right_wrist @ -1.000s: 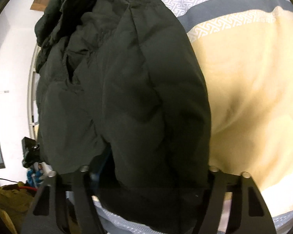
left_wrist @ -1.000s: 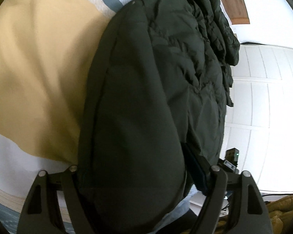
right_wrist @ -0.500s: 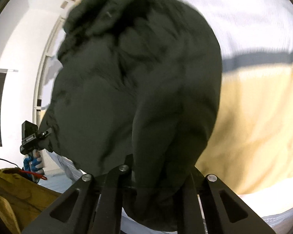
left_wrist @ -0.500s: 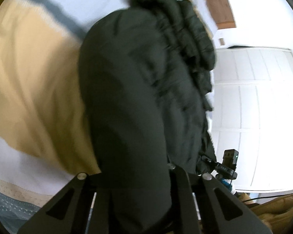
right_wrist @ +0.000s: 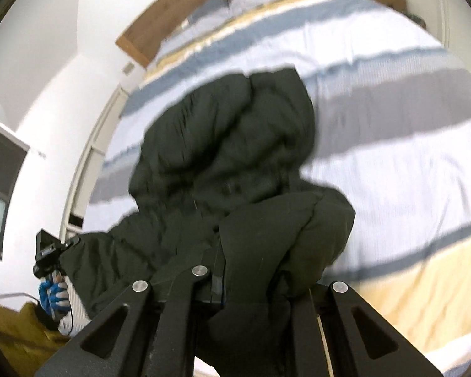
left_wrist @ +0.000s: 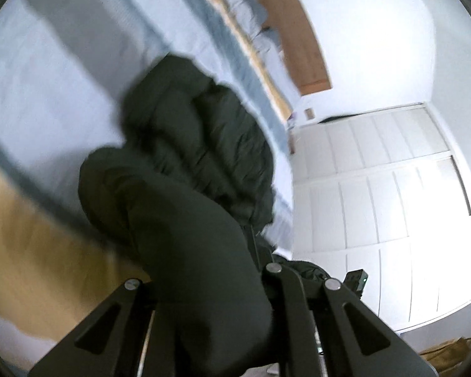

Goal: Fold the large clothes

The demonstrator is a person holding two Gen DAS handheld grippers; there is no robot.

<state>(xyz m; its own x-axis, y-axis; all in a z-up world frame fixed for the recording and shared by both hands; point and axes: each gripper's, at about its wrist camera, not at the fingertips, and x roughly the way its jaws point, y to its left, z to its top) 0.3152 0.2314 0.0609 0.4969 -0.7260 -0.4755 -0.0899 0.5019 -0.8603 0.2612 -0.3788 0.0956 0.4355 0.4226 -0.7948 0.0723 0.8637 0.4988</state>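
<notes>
A dark green puffer jacket (left_wrist: 201, 163) lies bunched on a striped bedspread (left_wrist: 62, 88) and rises toward both cameras. It also fills the middle of the right wrist view (right_wrist: 235, 157). My left gripper (left_wrist: 210, 286) is shut on the jacket's near end, which bulges up between its jaws. My right gripper (right_wrist: 254, 279) is shut on the other near end of the jacket, and the fabric hides its fingertips. The near part is lifted off the bed. Both views are blurred by motion.
The bedspread (right_wrist: 408, 172) has white, grey, blue and yellow stripes. A wooden headboard (right_wrist: 179, 9) is at the far end. White closet doors (left_wrist: 392, 204) stand beside the bed. A mustard garment (right_wrist: 18, 336) lies at the lower left.
Both grippers closed from wide open onto the jacket's near end, then rose and tilted forward toward the headboard, lifting the fabric; more of the bed now shows.
</notes>
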